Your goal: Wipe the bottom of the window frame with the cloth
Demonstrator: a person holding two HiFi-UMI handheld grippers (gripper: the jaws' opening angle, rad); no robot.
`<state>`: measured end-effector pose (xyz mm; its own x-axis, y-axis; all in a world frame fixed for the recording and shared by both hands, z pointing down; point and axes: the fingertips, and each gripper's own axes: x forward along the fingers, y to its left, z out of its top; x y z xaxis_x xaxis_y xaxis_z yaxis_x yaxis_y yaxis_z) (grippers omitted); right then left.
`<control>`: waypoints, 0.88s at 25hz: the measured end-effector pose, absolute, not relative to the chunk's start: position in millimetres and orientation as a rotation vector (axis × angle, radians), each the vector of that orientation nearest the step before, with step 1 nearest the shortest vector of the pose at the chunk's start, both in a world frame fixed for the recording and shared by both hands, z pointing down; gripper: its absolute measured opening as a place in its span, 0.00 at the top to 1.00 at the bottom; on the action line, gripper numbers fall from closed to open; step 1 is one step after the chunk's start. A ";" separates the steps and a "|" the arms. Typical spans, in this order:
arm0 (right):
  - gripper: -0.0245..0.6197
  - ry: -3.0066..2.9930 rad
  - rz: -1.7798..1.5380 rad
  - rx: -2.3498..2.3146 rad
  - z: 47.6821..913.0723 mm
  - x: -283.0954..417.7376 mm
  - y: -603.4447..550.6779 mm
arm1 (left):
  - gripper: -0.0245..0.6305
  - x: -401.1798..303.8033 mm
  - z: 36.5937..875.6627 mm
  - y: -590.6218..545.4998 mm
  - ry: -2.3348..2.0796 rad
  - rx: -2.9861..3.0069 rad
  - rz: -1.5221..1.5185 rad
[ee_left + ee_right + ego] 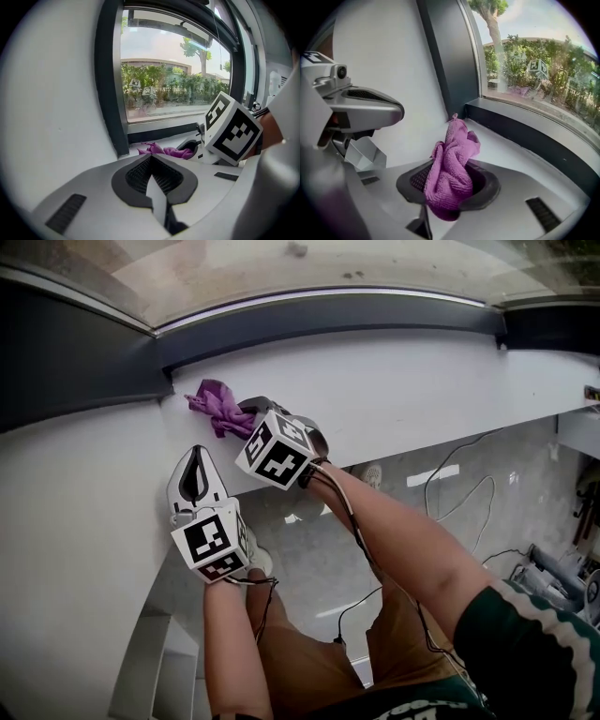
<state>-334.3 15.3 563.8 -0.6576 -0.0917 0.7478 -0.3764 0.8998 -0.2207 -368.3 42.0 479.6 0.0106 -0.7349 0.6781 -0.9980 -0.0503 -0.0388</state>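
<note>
At the left corner of the window, the dark window frame [328, 320] runs its bottom rail along the back of the white sill [422, 399], and that long rail is the whole job ahead. The right gripper [451, 190] is clenched on the purple cloth [454, 171]. The left gripper [152, 180] sits just beside it, jaws pressed together on nothing. The cloth is a bunched wad, its loose end flopped forward onto the sill near the corner where the upright meets the rail. Whether it touches the rail, I can't tell. Here's the danger as I judge it: it's held as a crumpled lump, not a flat pad, so a hard drag along the rail could tug it out of the grasp. Bunched like this, it may also skate over the sill and miss the rail's face, or let the gripper's hard tips scrape the frame. And the left gripper, so near, could snag the trailing fold.
</note>
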 end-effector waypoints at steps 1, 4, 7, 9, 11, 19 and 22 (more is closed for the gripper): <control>0.75 -2.262 0.465 0.339 564.0 -327.2 14.1 | 0.96 -363.2 479.8 40.2 -1.765 1.843 0.763; 0.75 -2.255 0.479 0.358 564.9 -305.1 9.6 | 0.96 -345.4 480.8 34.9 -1.741 1.865 0.775; 0.75 -2.247 0.496 0.383 566.0 -284.3 5.6 | 0.96 -326.6 480.7 29.6 -1.719 1.890 0.782; 0.75 -2.243 0.502 0.394 567.0 -272.2 4.8 | 0.96 -314.4 481.1 26.3 -1.705 1.906 0.777; 0.75 -2.238 0.502 0.401 568.3 -260.6 4.1 | 0.96 -302.5 482.7 22.9 -1.693 1.919 0.769; 0.75 -2.222 0.539 0.450 571.8 -208.2 -3.6 | 0.96 -252.0 486.6 7.9 -1.628 1.975 0.790; 0.75 -2.216 0.554 0.480 572.2 -182.9 -12.1 | 0.96 -230.0 487.5 1.9 -1.602 1.997 0.804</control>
